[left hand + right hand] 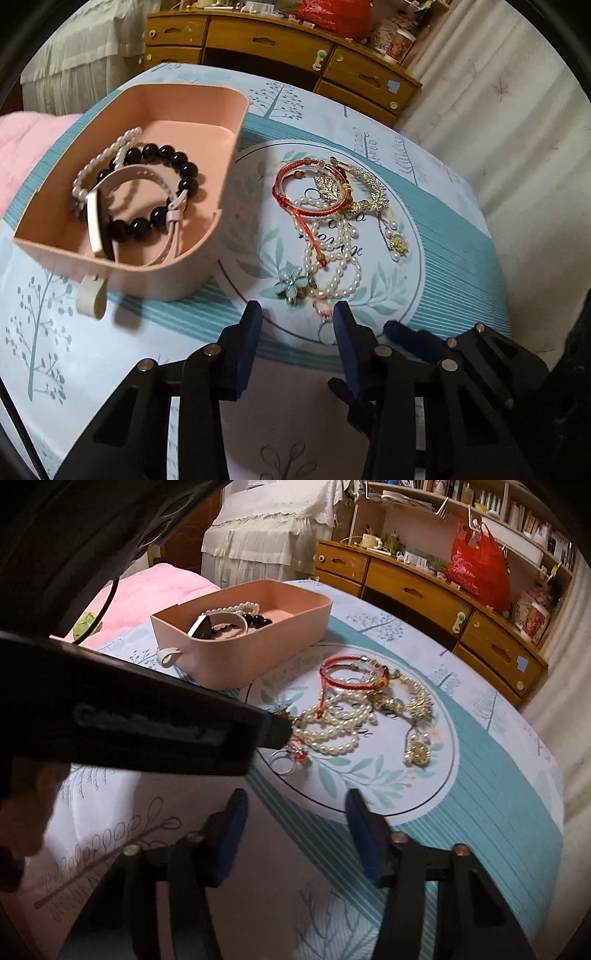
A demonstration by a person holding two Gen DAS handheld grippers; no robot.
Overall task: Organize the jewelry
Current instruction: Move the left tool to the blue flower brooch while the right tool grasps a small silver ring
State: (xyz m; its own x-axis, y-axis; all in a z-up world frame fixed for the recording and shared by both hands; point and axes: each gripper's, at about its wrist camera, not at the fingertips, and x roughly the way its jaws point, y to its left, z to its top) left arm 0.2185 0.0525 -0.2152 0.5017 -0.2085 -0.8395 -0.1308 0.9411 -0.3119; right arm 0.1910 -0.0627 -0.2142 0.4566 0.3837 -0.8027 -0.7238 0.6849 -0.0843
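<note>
A pink box [177, 280] at the left holds a black bead bracelet [162, 155], a pearl bracelet [110, 155] and a white watch strap [140, 177]. Right of it a loose pile lies on the cloth: red cord bracelet [288, 192], pearl strands [332, 258], gold leaf brooch [328, 188], gold pendant [399, 245]. My left gripper [297, 314] is open at the pile's near edge, just short of a blue flower brooch [291, 282]; a ring with a pink charm [325, 314] lies by its right finger. My right gripper [297, 801] is open and empty, short of the pearl strands [332, 731].
A printed blue-and-white tablecloth [461, 258] covers the round table. A pink blanket [22, 155] lies beyond its left side. Wooden drawers [277, 40] with a red bag [480, 568] on top stand behind, and a pale curtain [517, 110] hangs at the right.
</note>
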